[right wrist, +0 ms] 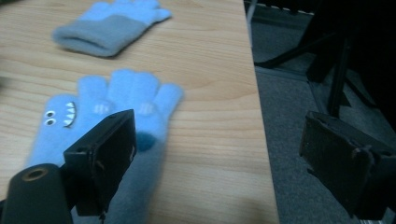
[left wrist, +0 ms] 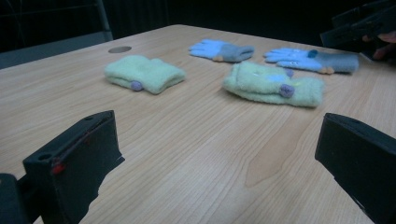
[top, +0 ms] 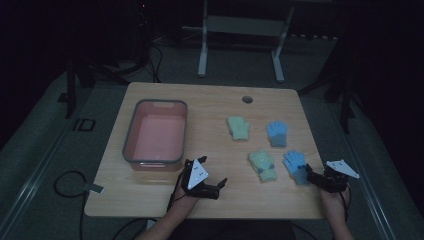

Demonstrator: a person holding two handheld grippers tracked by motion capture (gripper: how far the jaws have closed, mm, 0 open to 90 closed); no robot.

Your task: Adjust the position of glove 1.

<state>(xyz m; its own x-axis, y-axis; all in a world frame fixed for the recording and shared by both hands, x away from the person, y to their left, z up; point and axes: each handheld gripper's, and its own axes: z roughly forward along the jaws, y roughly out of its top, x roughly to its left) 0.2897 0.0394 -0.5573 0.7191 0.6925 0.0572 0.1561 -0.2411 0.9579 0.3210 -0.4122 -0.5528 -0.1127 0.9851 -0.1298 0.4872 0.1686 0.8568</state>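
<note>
Trouble could come at the desk [top: 150,197] edge: our right hand-held gripper [top: 314,176], jaws apart, straddles only the grey cuff of the fuzzy light-blue knit glove with a monster face [right wrist: 93,126], lying at four o'clock on the wooden desk, so a shallow pinch may slip off the soft pile. Our left hand-held gripper [top: 220,186] hovers with jaws apart over bare wood.
</note>
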